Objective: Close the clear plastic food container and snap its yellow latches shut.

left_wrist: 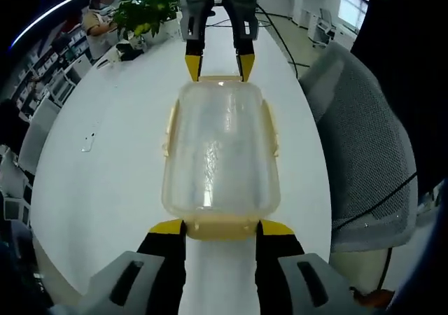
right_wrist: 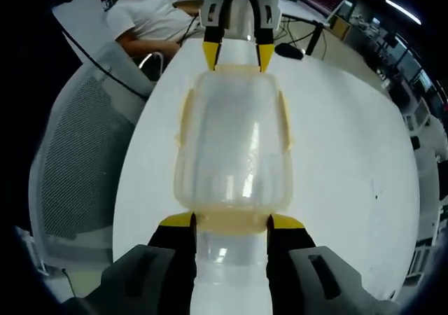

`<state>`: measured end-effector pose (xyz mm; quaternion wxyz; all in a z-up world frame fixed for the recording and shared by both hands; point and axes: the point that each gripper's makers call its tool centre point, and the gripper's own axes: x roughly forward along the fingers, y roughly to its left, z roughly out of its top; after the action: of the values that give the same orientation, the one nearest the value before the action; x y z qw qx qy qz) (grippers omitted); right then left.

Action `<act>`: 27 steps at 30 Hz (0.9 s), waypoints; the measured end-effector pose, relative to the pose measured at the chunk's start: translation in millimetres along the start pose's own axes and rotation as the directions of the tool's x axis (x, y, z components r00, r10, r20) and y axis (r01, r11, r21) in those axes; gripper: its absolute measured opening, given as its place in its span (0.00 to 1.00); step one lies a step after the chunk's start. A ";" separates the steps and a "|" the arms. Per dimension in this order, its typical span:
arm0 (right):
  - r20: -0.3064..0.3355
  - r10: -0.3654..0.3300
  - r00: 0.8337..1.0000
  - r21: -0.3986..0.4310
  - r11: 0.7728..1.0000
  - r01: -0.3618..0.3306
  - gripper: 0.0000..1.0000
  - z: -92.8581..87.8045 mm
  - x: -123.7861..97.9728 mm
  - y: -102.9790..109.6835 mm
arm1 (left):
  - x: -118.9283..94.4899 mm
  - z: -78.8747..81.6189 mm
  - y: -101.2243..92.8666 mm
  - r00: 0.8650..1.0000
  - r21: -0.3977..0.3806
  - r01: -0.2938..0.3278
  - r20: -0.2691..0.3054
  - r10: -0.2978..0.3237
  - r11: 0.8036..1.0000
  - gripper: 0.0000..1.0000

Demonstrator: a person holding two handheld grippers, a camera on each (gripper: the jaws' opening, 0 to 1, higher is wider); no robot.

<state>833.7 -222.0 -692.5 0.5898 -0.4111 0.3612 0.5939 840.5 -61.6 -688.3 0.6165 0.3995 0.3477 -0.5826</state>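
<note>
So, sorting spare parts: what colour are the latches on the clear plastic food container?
Pale yellow latches, clearest in the right gripper view.

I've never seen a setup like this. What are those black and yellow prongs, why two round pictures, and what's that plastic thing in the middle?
There is no robot here: a person holds a two-pronged tool in each hand, and a fisheye camera rides on each. The left gripper rises from the bottom of the left gripper view; the right gripper does so in the right gripper view. Each also appears at the top of the other's picture, facing it. Between them on the white table lies a clear plastic food container with its lid on. Each tool's open jaws flank a yellow latch at one end, so nothing is lifted.
</note>
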 end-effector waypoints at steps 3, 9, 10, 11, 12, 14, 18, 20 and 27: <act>-0.001 -0.001 1.000 0.006 1.000 0.001 0.35 -5.6 -1.4 -0.3 | 2.3 5.7 0.7 1.000 0.003 0.003 0.003 -0.003 1.000 0.32; -0.011 0.001 1.000 0.018 1.000 -0.001 0.35 -18.2 -3.6 -0.9 | 9.6 14.3 3.9 1.000 0.009 0.007 0.007 -0.007 1.000 0.32; -0.012 0.002 1.000 0.020 1.000 -0.001 0.35 -19.9 -3.8 -0.8 | 11.1 16.4 3.8 1.000 0.009 0.009 0.011 -0.010 1.000 0.32; -0.014 0.002 1.000 0.021 1.000 -0.002 0.35 -22.1 -4.2 -0.6 | 12.1 17.6 4.0 1.000 0.009 0.011 0.013 -0.011 1.000 0.33; -0.015 0.002 1.000 0.022 1.000 -0.002 0.35 -23.5 -4.5 -0.8 | 12.9 18.8 4.1 1.000 0.009 0.012 0.015 -0.012 1.000 0.33; -0.015 0.005 1.000 0.029 1.000 -0.005 0.35 -26.9 -5.3 -0.8 | 15.1 21.5 4.7 1.000 0.009 0.015 0.019 -0.015 1.000 0.33; -0.019 0.005 1.000 0.033 0.999 -0.005 0.36 -32.8 -5.7 -1.3 | 19.4 26.6 6.2 1.000 0.014 0.019 0.022 -0.019 1.000 0.33; -0.021 0.005 1.000 0.035 0.999 -0.004 0.36 -36.0 -5.8 -2.1 | 21.4 29.0 6.6 0.999 0.015 0.021 0.024 -0.022 1.000 0.33; -0.034 0.008 0.999 0.042 0.999 -0.006 0.36 -47.8 -6.4 -3.8 | 28.8 37.5 10.2 0.999 0.013 0.026 0.035 -0.026 1.000 0.33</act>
<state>840.2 -268.0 -705.6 0.5899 -0.4075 0.3849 0.5812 851.6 -107.9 -696.7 0.6122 0.3886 0.3382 -0.5998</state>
